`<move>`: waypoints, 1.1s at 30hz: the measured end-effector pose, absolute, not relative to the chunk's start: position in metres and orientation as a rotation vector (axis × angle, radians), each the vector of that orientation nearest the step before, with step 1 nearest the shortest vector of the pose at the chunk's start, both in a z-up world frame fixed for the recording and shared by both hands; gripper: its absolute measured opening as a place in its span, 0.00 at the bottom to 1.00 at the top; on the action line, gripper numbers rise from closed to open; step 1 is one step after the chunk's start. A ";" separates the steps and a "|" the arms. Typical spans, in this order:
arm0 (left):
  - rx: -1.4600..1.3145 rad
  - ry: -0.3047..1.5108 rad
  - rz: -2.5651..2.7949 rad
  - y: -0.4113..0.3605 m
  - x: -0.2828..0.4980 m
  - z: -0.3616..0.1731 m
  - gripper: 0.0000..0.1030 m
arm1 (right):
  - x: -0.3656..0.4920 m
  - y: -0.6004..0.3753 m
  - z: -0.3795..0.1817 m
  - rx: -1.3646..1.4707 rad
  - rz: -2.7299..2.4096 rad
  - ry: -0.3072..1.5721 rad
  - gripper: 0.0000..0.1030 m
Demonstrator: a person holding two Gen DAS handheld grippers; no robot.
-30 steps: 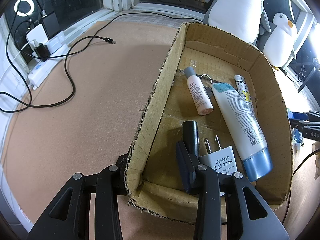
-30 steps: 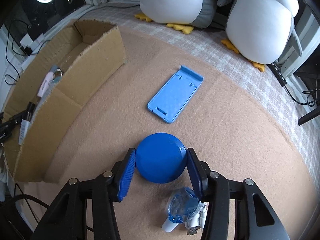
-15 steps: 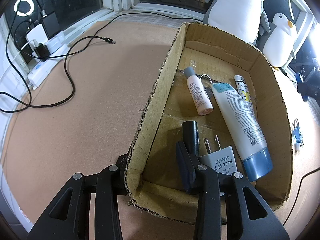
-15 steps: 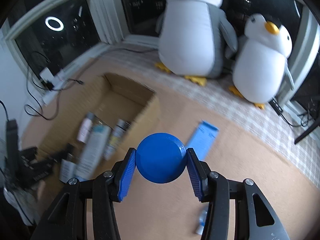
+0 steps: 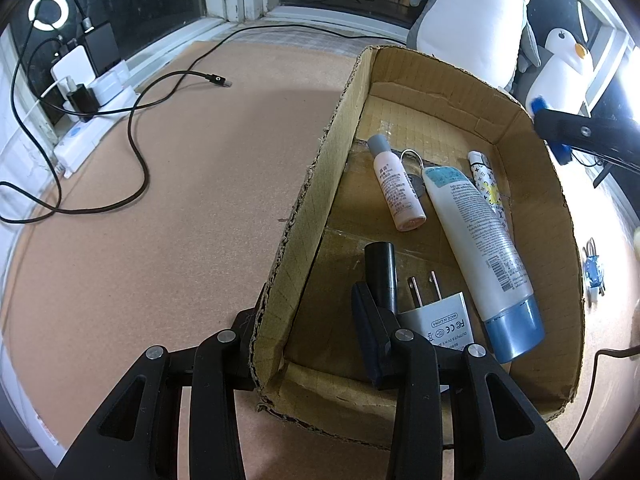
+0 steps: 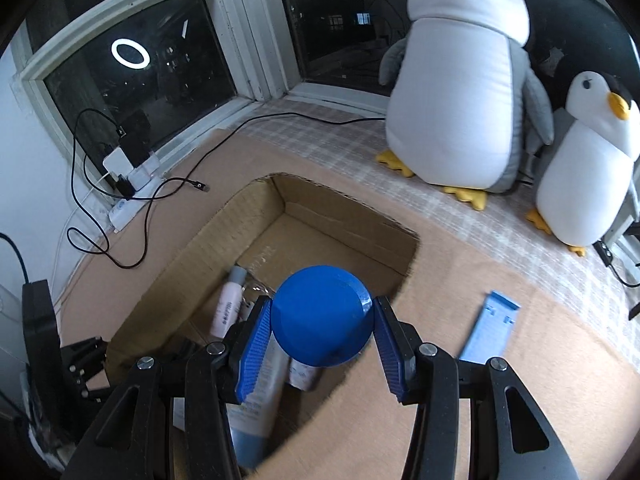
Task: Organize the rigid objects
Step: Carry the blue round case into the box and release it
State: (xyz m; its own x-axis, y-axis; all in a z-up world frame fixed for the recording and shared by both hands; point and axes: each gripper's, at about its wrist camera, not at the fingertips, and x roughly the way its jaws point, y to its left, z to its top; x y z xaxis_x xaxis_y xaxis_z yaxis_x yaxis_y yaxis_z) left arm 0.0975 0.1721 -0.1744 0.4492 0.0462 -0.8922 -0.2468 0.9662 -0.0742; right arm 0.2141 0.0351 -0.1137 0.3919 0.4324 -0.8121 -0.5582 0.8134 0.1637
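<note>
My right gripper (image 6: 322, 340) is shut on a round blue lid (image 6: 322, 316) and holds it in the air above the open cardboard box (image 6: 352, 210). My left gripper (image 5: 308, 340) straddles the box's near-left wall (image 5: 304, 216), one finger outside and one inside. I cannot tell whether it pinches the wall. In the box lie a pink bottle (image 5: 396, 184), a white tube with a blue cap (image 5: 480, 248), a patterned stick (image 5: 486, 176), a black cylinder (image 5: 380, 272) and a white plug adapter (image 5: 436, 316). The right gripper shows at the box's far right in the left wrist view (image 5: 576, 130).
A light blue phone stand (image 6: 488, 328) lies on the cork mat right of the box. Two plush penguins (image 6: 460, 80) stand at the back. A black cable (image 5: 132, 128) and a power strip (image 5: 92, 116) lie left of the box. A small blue item with a cable (image 5: 592, 272) lies right of it.
My right gripper has lifted the blue lid off the mat and carried it left, over the box. The left gripper has not moved.
</note>
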 end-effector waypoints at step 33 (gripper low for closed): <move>-0.209 1.092 0.180 0.173 0.098 -0.174 0.35 | 0.215 0.068 -0.136 -0.193 0.606 0.988 0.63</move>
